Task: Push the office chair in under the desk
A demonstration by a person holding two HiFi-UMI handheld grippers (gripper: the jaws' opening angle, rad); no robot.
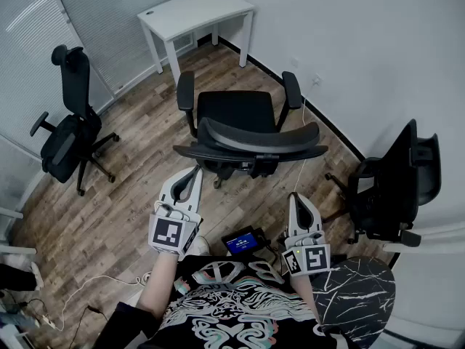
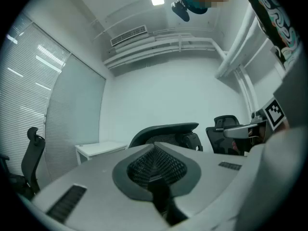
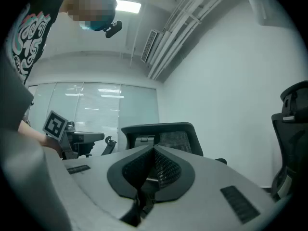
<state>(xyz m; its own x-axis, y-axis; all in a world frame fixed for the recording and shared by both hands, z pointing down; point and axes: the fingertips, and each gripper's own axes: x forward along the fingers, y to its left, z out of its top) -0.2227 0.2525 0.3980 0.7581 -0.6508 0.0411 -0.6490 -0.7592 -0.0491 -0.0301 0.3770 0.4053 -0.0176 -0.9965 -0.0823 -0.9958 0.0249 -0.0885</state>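
Quick rundown of where we're at. The office chair (image 1: 251, 142) sits dead centre, at our 12 o'clock, backrest towards us and seat facing away. The desk (image 1: 196, 9) is the white one at roughly 11 o'clock from the chair, well apart from it, so the chair isn't under anything yet.

Our left gripper (image 1: 190, 177) and right gripper (image 1: 299, 201) are both held level just short of the backrest, one towards each end of it. Both have their jaws pressed together with nothing between them. That makes sense to us: this looks like a shove, not a grab, and closed tips give two blunt points to lean on the backrest evenly so the chair rolls straight.

Other stuff: a second chair (image 1: 69, 122) at 9 o'clock by the blinds, off the line to the desk. A third chair (image 1: 396, 184) at 3 o'clock, near our right side, so we'd watch that elbow. There's a thin cable (image 1: 80, 289) on the floor at 8 o'clock behind the start point, and a small device with a blue screen (image 1: 243, 242) close at 6 o'clock. The floor between chair and desk looks free, but the desk sits off to the left, so we reckon the push needs angling.
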